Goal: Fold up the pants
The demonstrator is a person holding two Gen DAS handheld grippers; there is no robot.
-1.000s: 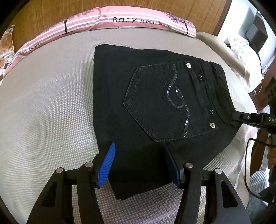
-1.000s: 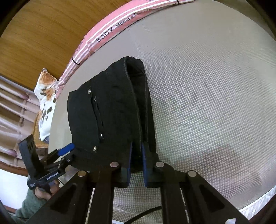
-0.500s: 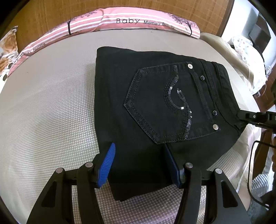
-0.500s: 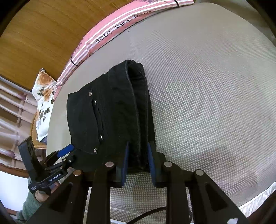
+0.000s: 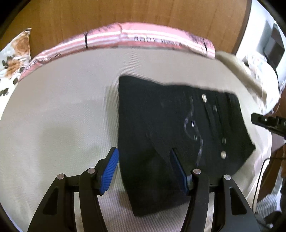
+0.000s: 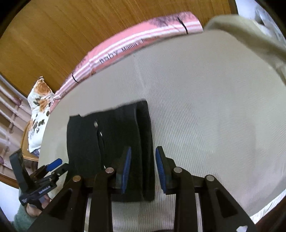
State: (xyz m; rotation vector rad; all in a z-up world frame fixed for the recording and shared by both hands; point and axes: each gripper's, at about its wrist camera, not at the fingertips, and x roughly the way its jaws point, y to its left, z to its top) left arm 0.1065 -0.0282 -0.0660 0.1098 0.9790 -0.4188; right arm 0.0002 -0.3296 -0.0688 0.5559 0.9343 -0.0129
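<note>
Now the folded black pants [image 5: 171, 128] lie flat on the bed [image 5: 62, 114], with the left tool [image 5: 144, 169] and right tool [image 6: 143, 169] both spread open, gripping nothing.

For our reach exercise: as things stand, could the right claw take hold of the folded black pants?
Probably yes. The right claw is open, its blue pads straddling the near edge of the folded pants on the bed. Nothing lies between them.

Matt black denim pants [image 5: 160, 125], woven beige bedcover [image 5: 62, 116], grained wooden headboard [image 5: 125, 12]
</note>
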